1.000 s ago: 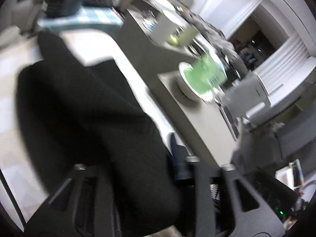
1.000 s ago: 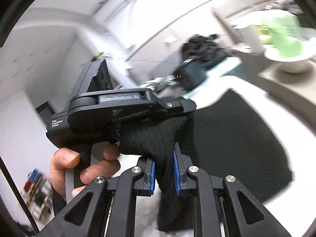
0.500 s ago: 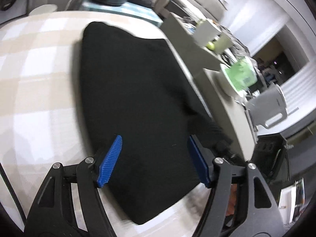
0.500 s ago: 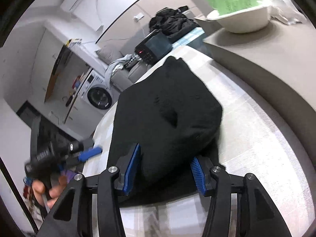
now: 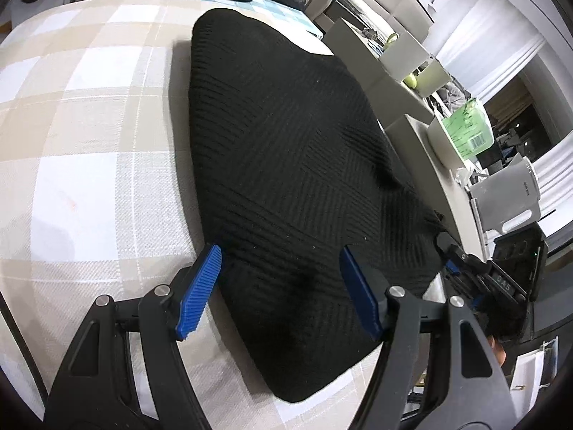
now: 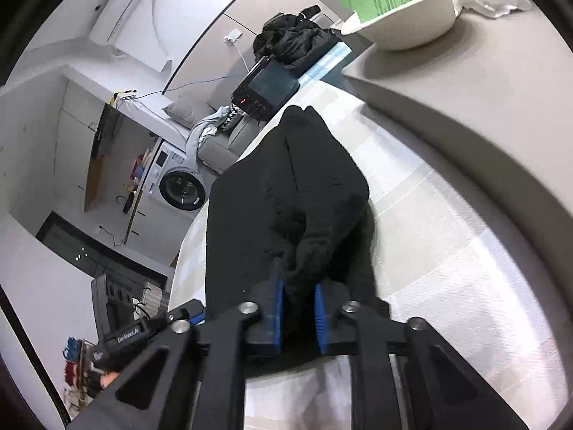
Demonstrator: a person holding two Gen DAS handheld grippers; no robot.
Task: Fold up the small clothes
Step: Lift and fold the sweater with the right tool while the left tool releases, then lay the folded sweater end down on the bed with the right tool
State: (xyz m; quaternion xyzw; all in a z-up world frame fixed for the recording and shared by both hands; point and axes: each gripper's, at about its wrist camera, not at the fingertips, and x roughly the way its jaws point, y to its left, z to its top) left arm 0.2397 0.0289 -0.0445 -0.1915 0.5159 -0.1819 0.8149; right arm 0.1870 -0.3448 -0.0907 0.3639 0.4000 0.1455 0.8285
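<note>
The left hand-held gripper [image 5: 279, 288] stands spread over the near end of the black knitted garment [image 5: 286, 165], and its blue pads [image 5: 198, 288] do not press on the cloth. In the left wrist view this one garment lies flat and already folded on the checked cloth of the bench [image 5: 82, 136]. The right hand-held gripper [image 5: 454, 268] shows at the garment's right corner. I count one garment, two hand-held grippers and one white bowl [image 5: 438, 139] with a green packet on the grey counter beside.

In the right wrist view the right hand-held gripper [image 6: 299, 310] has just been closing, and it now pinches a raised bunch of the garment [image 6: 286, 193] between its pads [image 6: 277, 308]. The rest of the garment lies on the bench [image 6: 447, 251], with one ridge along the middle. Behind there are one black device with a screen [image 6: 266, 87], one dark pile of clothes [image 6: 290, 39] and one washing machine [image 6: 179, 182].

I think the risk is this: the right side holds a thick bunch, not a clean edge, so a pull may drag the whole garment and open the fold. Because the left side holds nothing, the cloth may slide towards the bench edge.
</note>
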